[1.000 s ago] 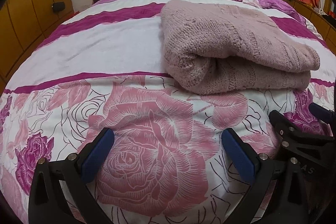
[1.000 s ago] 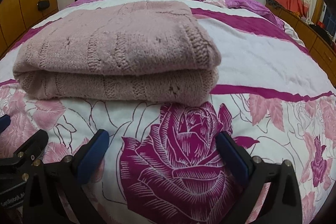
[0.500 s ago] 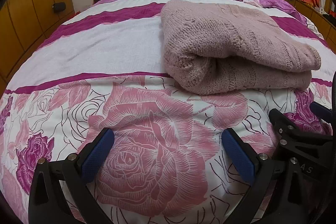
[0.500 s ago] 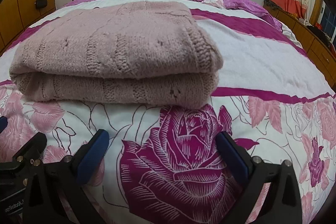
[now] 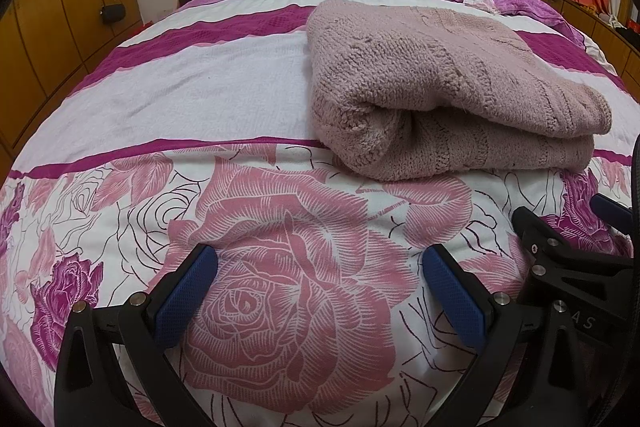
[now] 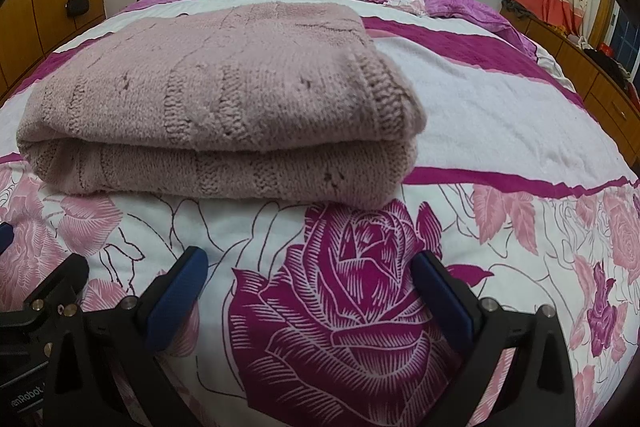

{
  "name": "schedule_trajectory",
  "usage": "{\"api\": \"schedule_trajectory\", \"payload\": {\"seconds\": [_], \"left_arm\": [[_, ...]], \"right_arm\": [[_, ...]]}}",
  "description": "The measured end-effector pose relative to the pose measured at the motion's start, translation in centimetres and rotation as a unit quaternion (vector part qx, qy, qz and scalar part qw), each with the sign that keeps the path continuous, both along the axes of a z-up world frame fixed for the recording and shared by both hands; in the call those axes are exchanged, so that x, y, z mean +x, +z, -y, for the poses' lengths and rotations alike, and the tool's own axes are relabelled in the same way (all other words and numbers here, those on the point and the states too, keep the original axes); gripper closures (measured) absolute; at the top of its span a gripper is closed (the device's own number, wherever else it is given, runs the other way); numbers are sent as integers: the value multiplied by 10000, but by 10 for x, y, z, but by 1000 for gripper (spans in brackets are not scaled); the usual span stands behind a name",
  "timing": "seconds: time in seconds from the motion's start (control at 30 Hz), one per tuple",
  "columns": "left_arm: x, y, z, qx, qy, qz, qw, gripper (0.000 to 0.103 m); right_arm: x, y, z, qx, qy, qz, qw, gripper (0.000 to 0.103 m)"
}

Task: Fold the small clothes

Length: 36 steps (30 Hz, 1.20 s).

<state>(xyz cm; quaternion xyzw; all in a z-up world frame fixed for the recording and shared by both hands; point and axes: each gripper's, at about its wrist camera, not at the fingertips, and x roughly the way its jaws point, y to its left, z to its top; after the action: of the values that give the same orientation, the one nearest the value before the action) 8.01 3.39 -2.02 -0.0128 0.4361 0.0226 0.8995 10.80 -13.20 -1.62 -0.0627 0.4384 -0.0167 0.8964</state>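
Though the garment looks finished, nothing confirms the job is closed out. Pink knit sweater [image 6: 216, 107] lies folded into a thick two-layer bundle on the floral bedspread [image 5: 280, 307], edges roughly squared, rounded fold showing at its near left corner in the left wrist view.

Left gripper [image 5: 320, 283]: jaws spread wide, nothing between the blue pads [image 5: 186, 297], only bedspread. Sweater sits ahead of its fingers and off to the right, apart from the tips.

Right gripper [image 6: 310, 283]: jaws equally wide, holding nothing. Sweater lies ahead of its fingers, mostly to the left, near but not touching.

The two grippers sit side by side; each shows at the edge of the other's view.

Judgement: folding of this piece appears done; top layer lies flat, no loose sleeve or hem visible from either side. Far edge of the bundle is hidden, so neatness there unknown. No other small clothes visible; whether more remain, cannot tell.
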Motion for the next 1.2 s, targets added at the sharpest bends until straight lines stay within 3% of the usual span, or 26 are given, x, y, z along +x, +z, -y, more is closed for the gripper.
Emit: {"api": "schedule_trajectory", "payload": {"seconds": [1.2], "left_arm": [[1, 0, 0, -1, -3, -5, 10000, 17]], "right_arm": [[2, -1, 2, 25, -14, -12, 10000, 0]]}}
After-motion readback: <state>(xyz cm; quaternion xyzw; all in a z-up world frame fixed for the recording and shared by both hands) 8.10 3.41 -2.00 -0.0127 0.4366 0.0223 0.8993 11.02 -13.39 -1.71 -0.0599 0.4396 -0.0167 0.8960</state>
